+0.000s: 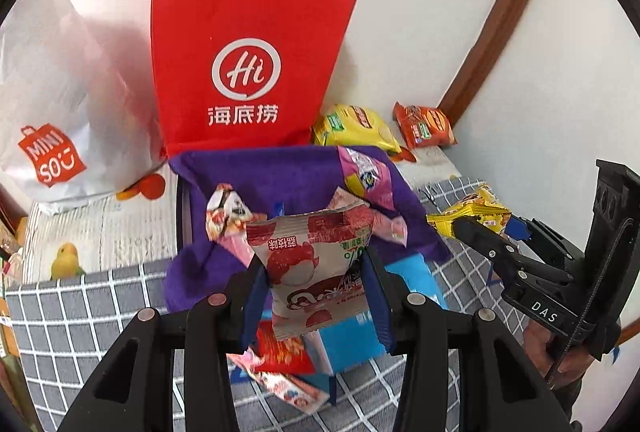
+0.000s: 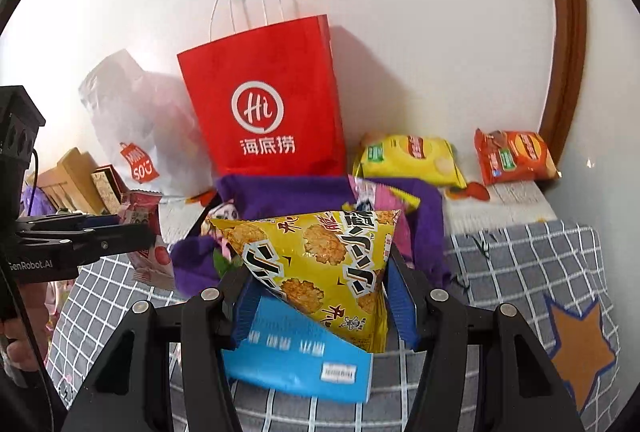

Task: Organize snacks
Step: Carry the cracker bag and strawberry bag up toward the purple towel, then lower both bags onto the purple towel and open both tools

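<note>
My left gripper (image 1: 316,296) is shut on a white-and-red lychee snack packet (image 1: 312,268), held above the purple cloth bin (image 1: 280,175) that holds several small packets. My right gripper (image 2: 320,292) is shut on a yellow crispy-noodle packet (image 2: 324,264), held over a blue box (image 2: 296,352) in front of the purple bin (image 2: 280,195). The right gripper with its yellow packet (image 1: 476,216) shows at the right of the left wrist view. The left gripper with its lychee packet (image 2: 148,248) shows at the left of the right wrist view.
A red paper bag (image 1: 244,71) and a white Miniso bag (image 1: 52,103) stand against the wall behind the bin. A yellow chip bag (image 2: 408,159) and an orange chip bag (image 2: 514,155) lie at the back right. A blue box (image 1: 352,336) and red packets lie on the grey checked cover (image 2: 520,252).
</note>
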The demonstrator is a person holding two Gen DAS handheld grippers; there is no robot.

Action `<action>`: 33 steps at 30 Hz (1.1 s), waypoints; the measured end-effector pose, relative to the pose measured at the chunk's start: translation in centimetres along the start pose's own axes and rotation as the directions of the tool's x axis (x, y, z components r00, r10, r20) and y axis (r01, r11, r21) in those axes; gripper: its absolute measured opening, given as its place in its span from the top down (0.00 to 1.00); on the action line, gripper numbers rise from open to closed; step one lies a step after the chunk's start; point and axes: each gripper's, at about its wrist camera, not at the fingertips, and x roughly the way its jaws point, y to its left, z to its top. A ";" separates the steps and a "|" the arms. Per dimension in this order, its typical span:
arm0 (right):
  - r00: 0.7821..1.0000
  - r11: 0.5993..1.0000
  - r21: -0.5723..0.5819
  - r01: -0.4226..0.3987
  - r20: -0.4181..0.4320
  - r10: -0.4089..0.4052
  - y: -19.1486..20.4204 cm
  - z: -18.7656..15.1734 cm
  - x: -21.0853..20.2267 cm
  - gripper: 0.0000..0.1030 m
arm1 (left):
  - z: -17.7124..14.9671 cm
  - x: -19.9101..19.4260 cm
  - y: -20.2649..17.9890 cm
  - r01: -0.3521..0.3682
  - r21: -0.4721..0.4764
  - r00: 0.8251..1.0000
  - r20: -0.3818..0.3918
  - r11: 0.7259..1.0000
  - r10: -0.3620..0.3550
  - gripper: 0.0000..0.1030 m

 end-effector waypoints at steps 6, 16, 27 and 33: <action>1.000 0.999 -0.041 0.003 -0.010 -0.003 0.0 2.6 2.2 0.45 | 1.9 1.3 0.8 0.009 -0.026 1.000 0.002 1.000 -0.009 0.58; 1.000 0.998 -0.052 -0.023 -0.003 0.023 0.1 6.2 5.5 0.45 | 5.3 3.8 2.1 -0.018 -0.040 1.000 0.007 0.999 0.018 0.58; 0.998 0.996 -0.070 -0.063 -0.031 0.061 0.6 6.3 8.8 0.45 | 5.4 5.9 3.8 -0.070 -0.038 0.996 -0.066 0.997 0.067 0.58; 0.998 0.996 -0.072 -0.061 -0.022 0.059 0.2 6.4 8.5 0.45 | 5.4 3.7 3.4 -0.106 -0.020 0.993 -0.061 0.994 0.105 0.58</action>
